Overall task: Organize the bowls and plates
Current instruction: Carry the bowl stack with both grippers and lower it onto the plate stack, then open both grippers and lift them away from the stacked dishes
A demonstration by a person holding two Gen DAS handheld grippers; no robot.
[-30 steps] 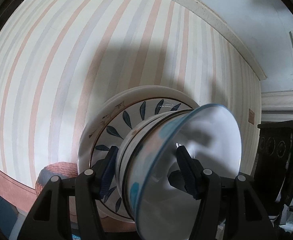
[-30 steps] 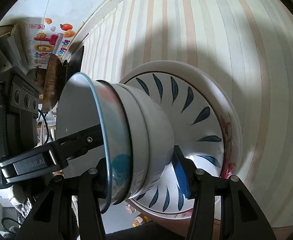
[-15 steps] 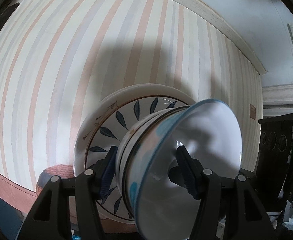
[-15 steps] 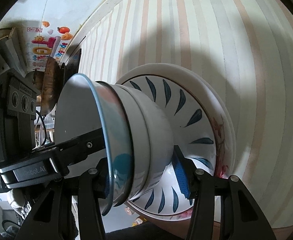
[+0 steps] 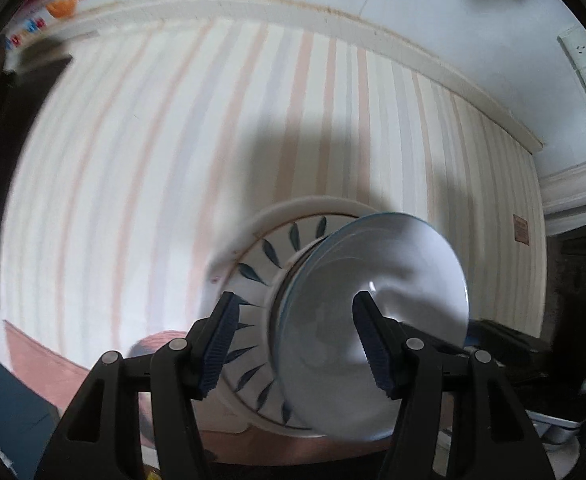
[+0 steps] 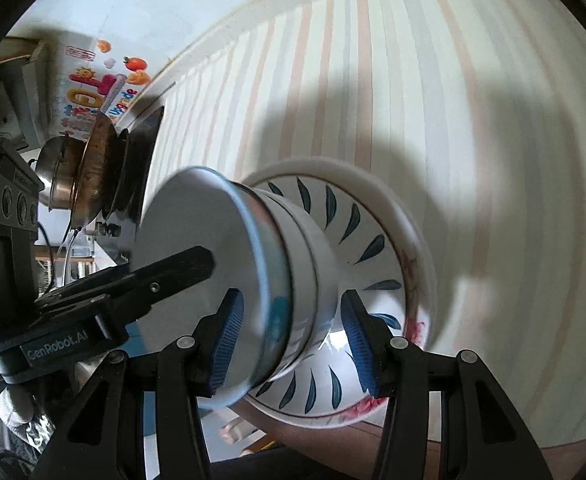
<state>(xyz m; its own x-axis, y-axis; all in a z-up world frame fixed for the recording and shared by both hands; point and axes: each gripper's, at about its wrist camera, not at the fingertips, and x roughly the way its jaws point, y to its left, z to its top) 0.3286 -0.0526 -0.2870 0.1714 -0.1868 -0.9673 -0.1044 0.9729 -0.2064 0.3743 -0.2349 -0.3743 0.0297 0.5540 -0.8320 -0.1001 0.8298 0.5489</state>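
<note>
A stack of bowls sits on a blue-leaf plate [image 5: 253, 268], which lies on a white floral plate [image 5: 233, 240] on the striped tablecloth. The top bowl [image 5: 373, 320] is white with a blue rim. My left gripper [image 5: 295, 346] is open around the stack's rim, one finger inside the top bowl. In the right wrist view my right gripper [image 6: 291, 346] is open, its jaws on either side of the stacked bowls [image 6: 305, 280] over the leaf plate [image 6: 357, 240]. The left gripper's finger [image 6: 165, 272] reaches into the top bowl [image 6: 197, 260].
The striped tablecloth [image 5: 173, 140] covers the table up to a white wall edge. A metal pot [image 6: 77, 172] and a black stand stand at the far end. A woven coaster [image 5: 161, 344] lies beside the plates. A dark device [image 5: 573, 300] is at the right.
Both grippers have opened wider and drawn back a little from the stack. The view is blurred by motion, and the stack now looks farther away.
</note>
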